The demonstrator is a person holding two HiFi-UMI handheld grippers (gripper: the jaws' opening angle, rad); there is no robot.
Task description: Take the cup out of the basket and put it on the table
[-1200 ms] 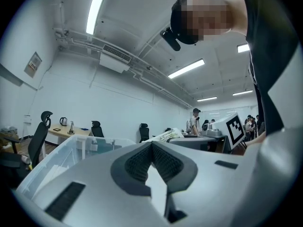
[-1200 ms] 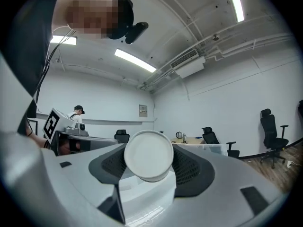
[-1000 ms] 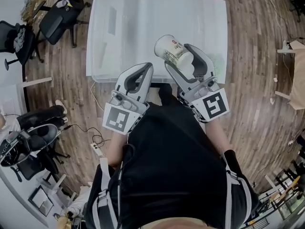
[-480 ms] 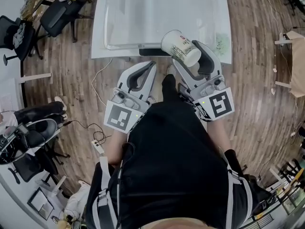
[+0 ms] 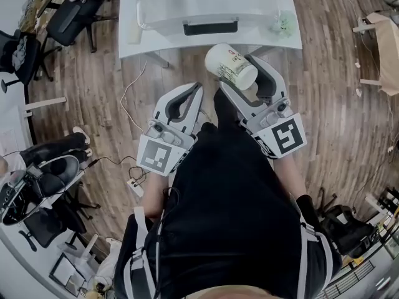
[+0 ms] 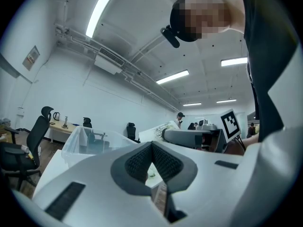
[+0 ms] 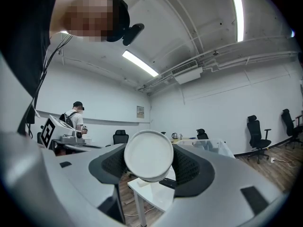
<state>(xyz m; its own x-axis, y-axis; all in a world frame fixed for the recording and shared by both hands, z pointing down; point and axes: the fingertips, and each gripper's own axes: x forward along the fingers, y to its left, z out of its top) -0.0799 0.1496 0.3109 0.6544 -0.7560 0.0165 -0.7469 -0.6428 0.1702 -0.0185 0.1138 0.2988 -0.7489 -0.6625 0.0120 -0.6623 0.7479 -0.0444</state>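
Observation:
A white paper cup (image 5: 229,66) with red print lies tilted between the jaws of my right gripper (image 5: 240,75), held above the wooden floor, short of the table. In the right gripper view the cup's round bottom (image 7: 148,155) fills the gap between the dark pads. My left gripper (image 5: 194,92) hangs beside it with its jaws closed together and nothing in them; its pads (image 6: 140,161) meet at the tip. The clear plastic basket (image 5: 156,18) stands on the white table (image 5: 140,41) at the top of the head view.
Black office chairs (image 5: 75,14) stand left of the table. A cable and a power strip (image 5: 134,185) lie on the floor at the left. A small green thing (image 5: 283,23) sits at the table's right corner. Another person (image 7: 73,119) stands far off.
The table and basket have slid upward in the head view, so both grippers now hang over the floor, farther from the table. The cup stays in the right gripper.

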